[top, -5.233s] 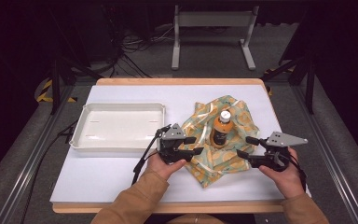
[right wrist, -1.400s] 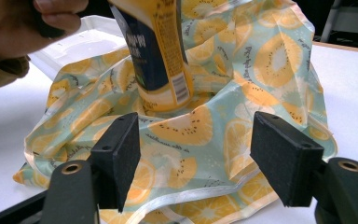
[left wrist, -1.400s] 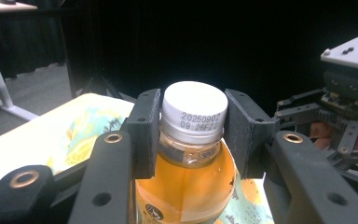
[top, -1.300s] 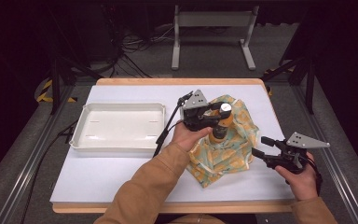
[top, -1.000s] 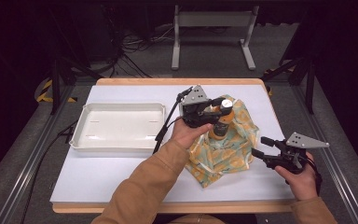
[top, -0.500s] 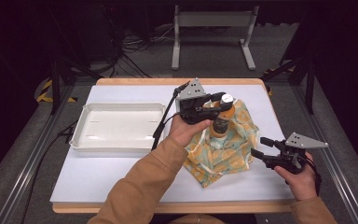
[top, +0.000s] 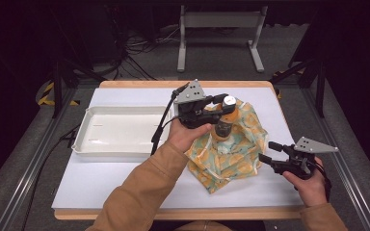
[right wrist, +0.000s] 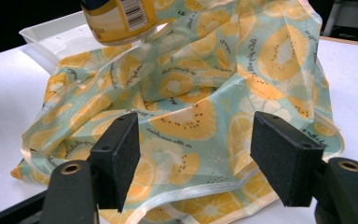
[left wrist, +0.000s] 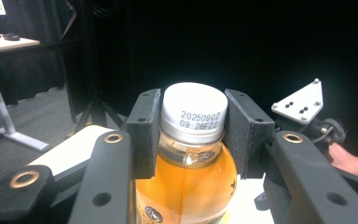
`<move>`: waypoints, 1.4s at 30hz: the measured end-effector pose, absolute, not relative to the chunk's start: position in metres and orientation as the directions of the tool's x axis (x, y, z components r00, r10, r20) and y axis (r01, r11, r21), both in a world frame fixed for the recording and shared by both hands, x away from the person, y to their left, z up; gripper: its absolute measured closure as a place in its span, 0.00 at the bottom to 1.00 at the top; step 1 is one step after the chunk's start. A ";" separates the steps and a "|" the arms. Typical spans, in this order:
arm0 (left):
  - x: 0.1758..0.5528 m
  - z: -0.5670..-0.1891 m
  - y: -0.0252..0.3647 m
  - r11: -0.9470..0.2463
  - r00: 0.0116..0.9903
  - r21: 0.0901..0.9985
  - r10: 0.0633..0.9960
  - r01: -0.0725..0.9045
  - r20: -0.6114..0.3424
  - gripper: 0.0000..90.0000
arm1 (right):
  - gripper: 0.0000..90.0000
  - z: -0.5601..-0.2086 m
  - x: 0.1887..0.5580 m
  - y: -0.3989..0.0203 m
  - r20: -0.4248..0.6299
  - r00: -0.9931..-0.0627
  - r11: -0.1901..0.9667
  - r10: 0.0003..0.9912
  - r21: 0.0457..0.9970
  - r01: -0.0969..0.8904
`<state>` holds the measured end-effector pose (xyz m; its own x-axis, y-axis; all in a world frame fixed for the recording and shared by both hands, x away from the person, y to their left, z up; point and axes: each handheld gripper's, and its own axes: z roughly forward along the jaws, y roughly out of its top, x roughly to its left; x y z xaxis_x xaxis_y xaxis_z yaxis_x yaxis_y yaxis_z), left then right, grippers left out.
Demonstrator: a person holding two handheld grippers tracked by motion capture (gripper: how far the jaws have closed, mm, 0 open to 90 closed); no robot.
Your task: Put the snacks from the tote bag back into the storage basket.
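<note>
The left gripper (top: 221,107) has its fingers (left wrist: 145,133) closed on the neck of the bottle (left wrist: 191,172), pads flanking the white cap (left wrist: 194,112) and the shoulder just under it; in the high view the bottle hangs upright above the fruit-print cloth (top: 231,149), and the right gripper view shows its base clear of the folds beneath. Full of amber liquid nearly to the neck, it will likely feel fairly heavy for its size, with the weight hanging below the grip, so it may swing if moved briskly. The wall looks like smooth, rigid plastic and the label is glossy, so a grip on the body could slide; the neck, where the shoulder gives the pads a ledge to catch under, seems the safer hold. The cloth is thin, soft and limp, bunched into loose folds on the white tabletop (top: 120,175); it will drape and drag instead of keeping its shape, and is best pinched at a hemmed edge or corner. The right gripper (top: 265,151) rests low at the cloth's near right edge with its fingers (right wrist: 121,154) wide apart and nothing between them, though whether they brush the fabric is hard to tell. The white tray (top: 120,132) sits to the left, well apart.
</note>
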<state>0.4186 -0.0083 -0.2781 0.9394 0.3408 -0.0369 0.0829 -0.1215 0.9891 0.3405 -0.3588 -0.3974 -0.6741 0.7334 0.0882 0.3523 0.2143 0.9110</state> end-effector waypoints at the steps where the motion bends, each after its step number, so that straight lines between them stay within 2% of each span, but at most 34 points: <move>1: 0.418 -0.278 -0.006 -0.123 0.938 0.989 0.344 0.081 -0.034 0.65 | 0.37 -0.397 0.341 -0.358 0.088 -0.675 0.215 0.732 0.911 0.351; 28: 0.406 -0.271 0.092 -0.098 0.894 0.989 0.444 0.108 -0.053 0.65 | 0.37 -0.399 0.345 -0.352 0.087 -0.682 0.226 0.726 0.907 0.356; 42: 0.413 -0.278 0.130 -0.091 0.852 0.986 0.518 0.138 -0.071 0.65 | 0.37 -0.401 0.345 -0.351 0.081 -0.682 0.239 0.727 0.902 0.360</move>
